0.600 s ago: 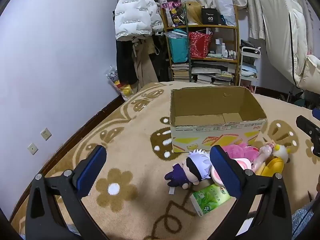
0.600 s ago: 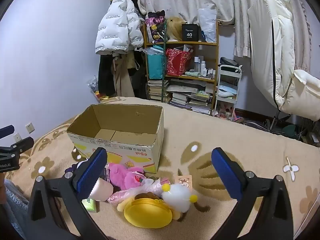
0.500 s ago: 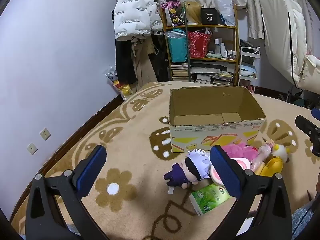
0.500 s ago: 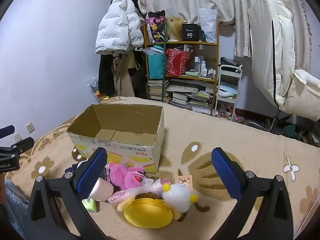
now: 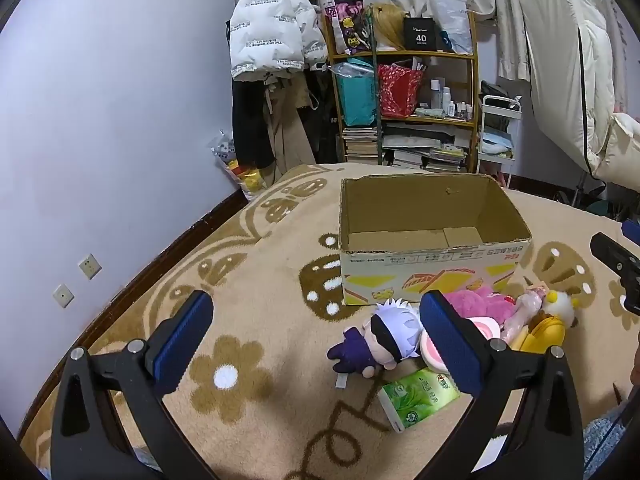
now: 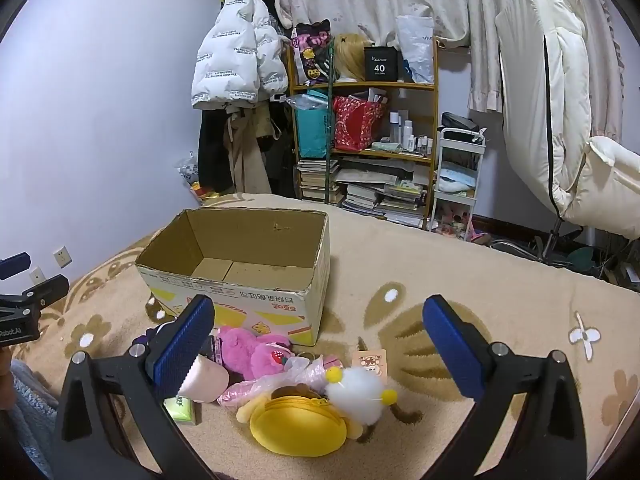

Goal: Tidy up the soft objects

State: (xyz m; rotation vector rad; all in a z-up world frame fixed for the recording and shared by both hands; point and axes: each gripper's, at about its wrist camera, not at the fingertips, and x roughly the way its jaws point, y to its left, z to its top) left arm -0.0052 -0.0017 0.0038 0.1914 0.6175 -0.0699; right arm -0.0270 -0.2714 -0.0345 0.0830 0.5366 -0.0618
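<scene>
Nearest the left wrist camera, the left gripper [image 5: 312, 340] hangs above the carpet [image 5: 260, 240] with its blue-padded fingers spread wide apart and nothing between them. The right gripper [image 6: 320, 344] is held the same way, fingers far apart and holding nothing, over the heap of soft things.

Just past the left gripper's fingers lies a green tissue pack [image 5: 420, 398] flat on the carpet. Touching its far side is a plush doll with white hair and a black blindfold [image 5: 380, 340], lying on its side. Beside the doll, in the right wrist view, sit a yellow round plush pouch [image 6: 298, 426] with a white pompom toy [image 6: 358, 394] resting against it, a crumpled pink plastic-wrapped item [image 6: 276, 380], and a pink plush with a strawberry patch [image 6: 256, 350] pressed up to the box front. A small printed card [image 6: 372, 362] lies on the carpet just beside the pompom.

Behind the pile stands the open cardboard box [image 5: 432, 264], upright. Far back against the wall are a cluttered wooden shelf [image 6: 364, 140] and a white puffer jacket [image 6: 236, 60] hanging beside it
</scene>
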